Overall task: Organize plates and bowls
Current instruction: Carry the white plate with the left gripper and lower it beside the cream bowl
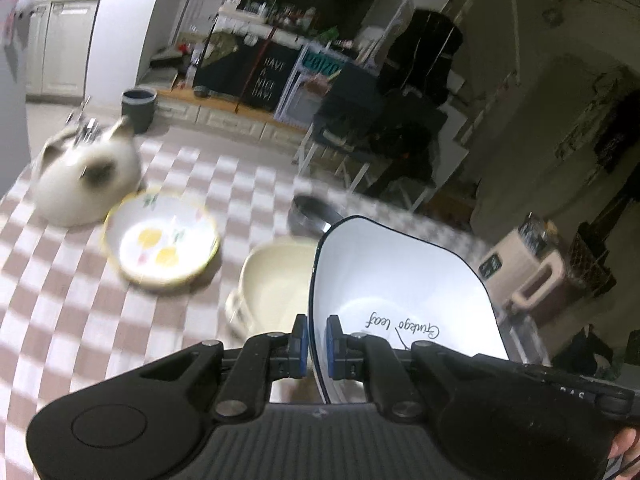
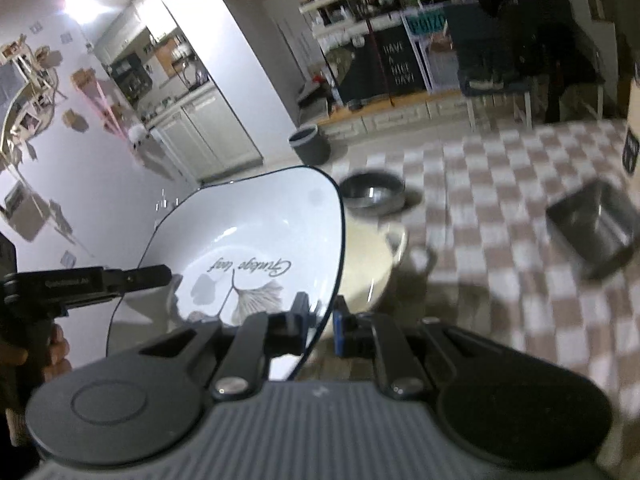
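Observation:
A white square bowl (image 1: 400, 280) with a thin dark rim and a leaf print hangs above the checked tablecloth (image 1: 60, 280), held from both sides. My left gripper (image 1: 317, 336) is shut on its left rim. My right gripper (image 2: 322, 324) is shut on the right rim of the same bowl (image 2: 256, 232). In the right wrist view a finger (image 2: 148, 274) of the left gripper reaches onto the far rim. Below the held bowl sits a cream bowl with handles (image 1: 276, 280), also seen as the cream bowl (image 2: 372, 256). A lemon-patterned plate (image 1: 160, 240) lies to the left.
A dark metal bowl (image 1: 310, 212) stands behind the cream one. A white cat-shaped holder with cutlery (image 1: 86, 176) sits at the table's far left. A square metal container (image 2: 596, 228) and a box (image 2: 632, 148) are at the right. A dark bin (image 2: 310, 144) stands on the floor beyond.

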Tool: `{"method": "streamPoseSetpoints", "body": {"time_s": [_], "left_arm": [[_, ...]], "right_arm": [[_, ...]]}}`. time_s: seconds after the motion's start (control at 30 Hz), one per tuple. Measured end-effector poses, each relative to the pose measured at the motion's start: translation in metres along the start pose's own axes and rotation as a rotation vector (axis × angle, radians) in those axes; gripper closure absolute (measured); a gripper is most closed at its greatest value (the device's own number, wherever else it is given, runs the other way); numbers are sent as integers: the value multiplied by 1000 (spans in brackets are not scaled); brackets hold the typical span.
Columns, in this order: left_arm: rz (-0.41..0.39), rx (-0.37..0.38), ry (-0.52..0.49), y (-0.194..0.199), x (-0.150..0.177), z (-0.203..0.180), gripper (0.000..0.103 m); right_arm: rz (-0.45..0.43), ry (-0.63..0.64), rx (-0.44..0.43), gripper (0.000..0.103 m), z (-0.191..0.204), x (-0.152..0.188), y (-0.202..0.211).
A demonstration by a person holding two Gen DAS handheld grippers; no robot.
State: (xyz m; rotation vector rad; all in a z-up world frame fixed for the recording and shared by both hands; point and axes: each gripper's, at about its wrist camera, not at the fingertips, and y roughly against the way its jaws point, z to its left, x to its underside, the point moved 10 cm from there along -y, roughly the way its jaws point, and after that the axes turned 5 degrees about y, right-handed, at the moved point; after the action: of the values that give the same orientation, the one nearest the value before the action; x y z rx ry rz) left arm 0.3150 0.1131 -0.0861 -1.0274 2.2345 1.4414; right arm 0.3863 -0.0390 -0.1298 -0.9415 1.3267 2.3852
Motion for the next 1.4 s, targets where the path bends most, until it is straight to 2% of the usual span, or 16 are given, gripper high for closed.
{"method": "streamPoseSetpoints", "body": {"time_s": [0.2, 0.47, 0.97, 1.4], "left_arm": [[130, -32, 21, -18, 56, 28, 94], [264, -84, 29, -46, 94, 51, 91], [376, -171, 8, -73, 113, 73, 87], [393, -196, -9, -80, 115, 75, 86]], "right_arm": [[131, 18, 40, 88, -2, 69, -14], [241, 50, 88, 87, -4, 110, -33], [357, 57, 139, 87, 5, 128, -65], [395, 56, 179, 87, 6, 133, -93]]}}
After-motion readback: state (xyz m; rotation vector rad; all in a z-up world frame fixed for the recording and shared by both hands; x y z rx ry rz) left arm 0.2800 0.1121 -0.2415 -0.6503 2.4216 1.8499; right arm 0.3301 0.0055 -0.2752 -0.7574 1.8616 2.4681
